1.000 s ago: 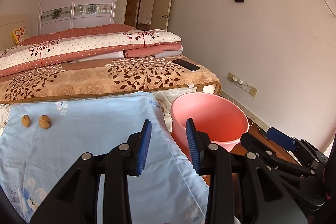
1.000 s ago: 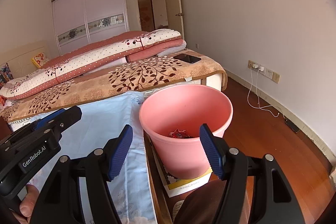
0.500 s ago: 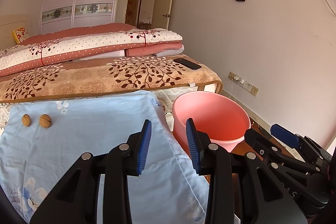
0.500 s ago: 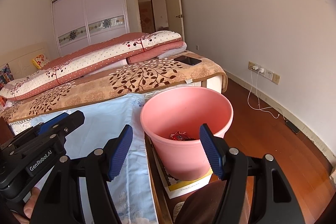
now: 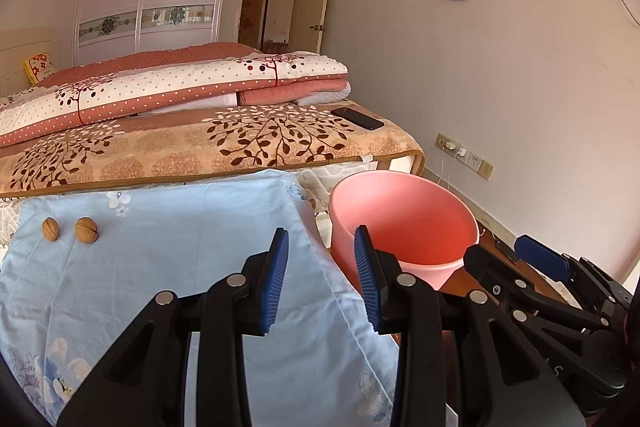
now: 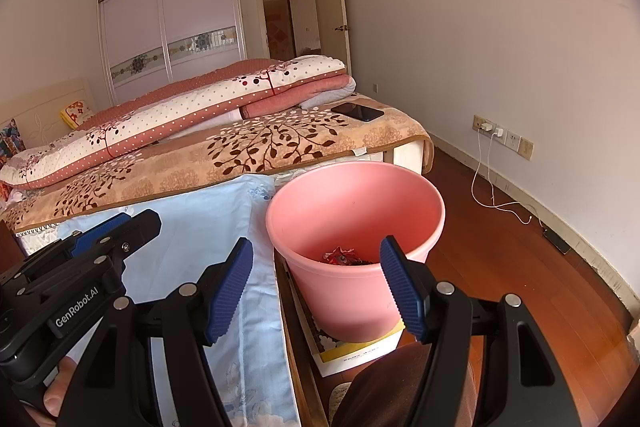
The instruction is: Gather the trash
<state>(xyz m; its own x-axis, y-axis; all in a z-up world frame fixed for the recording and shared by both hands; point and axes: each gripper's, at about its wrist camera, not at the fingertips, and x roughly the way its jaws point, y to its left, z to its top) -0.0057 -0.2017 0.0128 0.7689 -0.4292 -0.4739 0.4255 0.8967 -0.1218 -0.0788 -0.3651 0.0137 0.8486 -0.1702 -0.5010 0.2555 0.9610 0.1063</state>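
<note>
Two walnuts (image 5: 51, 229) (image 5: 86, 230) lie side by side at the far left of a light blue sheet (image 5: 180, 227). A pink bucket (image 5: 404, 219) (image 6: 348, 303) stands just right of the sheet, with a red wrapper (image 6: 340, 255) in its bottom. My left gripper (image 5: 320, 239) hovers open over the sheet's right edge, and nothing is between its blue pads. My right gripper (image 6: 316, 247) is open wide in front of the bucket and holds nothing. Each gripper shows in the other's view: right gripper (image 5: 540, 263), left gripper (image 6: 108, 231).
Behind the sheet is a bed with a leaf-patterned blanket (image 5: 200, 147), folded quilts (image 5: 180, 87) and a black phone (image 5: 357, 118). The bucket rests on a white and yellow booklet (image 6: 360, 351). A charger cable (image 6: 492, 195) hangs from the wall socket onto the wooden floor (image 6: 520, 287).
</note>
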